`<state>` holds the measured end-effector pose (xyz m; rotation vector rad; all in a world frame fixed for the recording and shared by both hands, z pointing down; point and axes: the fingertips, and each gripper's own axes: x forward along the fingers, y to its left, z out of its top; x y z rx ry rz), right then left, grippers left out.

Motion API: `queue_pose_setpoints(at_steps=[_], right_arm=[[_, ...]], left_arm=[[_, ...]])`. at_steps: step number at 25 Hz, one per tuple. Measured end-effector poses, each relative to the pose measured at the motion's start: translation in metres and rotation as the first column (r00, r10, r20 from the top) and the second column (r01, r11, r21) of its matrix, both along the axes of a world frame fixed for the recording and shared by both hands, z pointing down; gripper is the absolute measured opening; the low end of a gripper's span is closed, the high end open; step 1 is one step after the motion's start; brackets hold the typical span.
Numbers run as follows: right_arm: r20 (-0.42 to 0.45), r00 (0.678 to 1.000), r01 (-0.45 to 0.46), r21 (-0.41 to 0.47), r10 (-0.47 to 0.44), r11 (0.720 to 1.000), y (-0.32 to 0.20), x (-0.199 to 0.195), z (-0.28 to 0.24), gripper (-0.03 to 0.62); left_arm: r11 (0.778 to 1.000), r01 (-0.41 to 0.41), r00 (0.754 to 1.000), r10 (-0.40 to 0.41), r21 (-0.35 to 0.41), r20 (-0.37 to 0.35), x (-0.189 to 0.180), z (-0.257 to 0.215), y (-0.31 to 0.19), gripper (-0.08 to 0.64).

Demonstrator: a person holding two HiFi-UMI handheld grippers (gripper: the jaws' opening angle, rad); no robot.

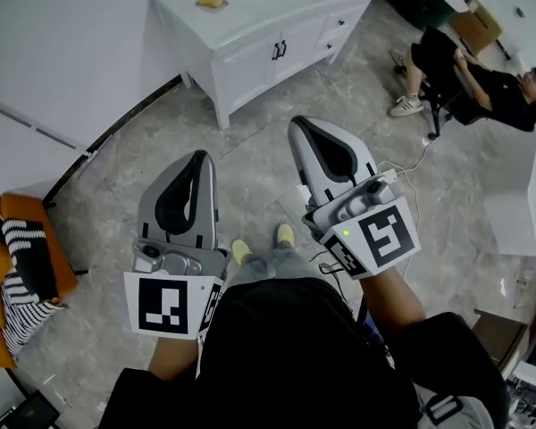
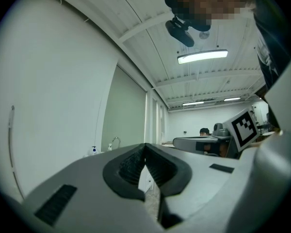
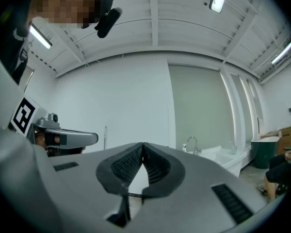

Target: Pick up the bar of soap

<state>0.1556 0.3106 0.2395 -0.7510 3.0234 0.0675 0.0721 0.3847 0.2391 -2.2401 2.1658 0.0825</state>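
Observation:
The yellow bar of soap lies on the top of a white vanity at the far side of the room, well ahead of both grippers. I hold my left gripper and right gripper side by side in front of my body, above the grey floor. Both are shut with nothing in them. In the left gripper view the ribbed pads meet at the tip of the left gripper. The right gripper shows the same in its own view. The soap is hidden in both gripper views.
The vanity carries a sink with a faucet and small bottles. A person sits on a chair at the back right, near a cardboard box. An orange seat with striped cloth stands at the left. A cable lies on the floor.

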Motion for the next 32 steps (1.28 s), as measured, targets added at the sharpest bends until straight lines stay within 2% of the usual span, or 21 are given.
queue_pose_setpoints(at_steps=[7, 15, 32], right_arm=[[-0.011, 1.0, -0.02, 0.004, 0.02, 1.0, 0.006, -0.015, 0.001, 0.008], [-0.003, 0.998, -0.062, 0.015, 0.062, 0.998, -0.024, -0.002, 0.0, 0.008], [0.051, 0.998, -0.028, -0.009, 0.028, 1.0, -0.164, -0.022, 0.0, 0.008]], left_arm=[[1.0, -0.023, 0.999, 0.023, 0.001, -0.028, -0.014, 0.007, 0.003, 0.006], [0.999, -0.038, 0.999, 0.038, 0.013, -0.002, -0.007, 0.003, -0.018, 0.006], [0.999, -0.015, 0.998, 0.017, -0.031, 0.059, -0.018, -0.004, -0.15, 0.006]])
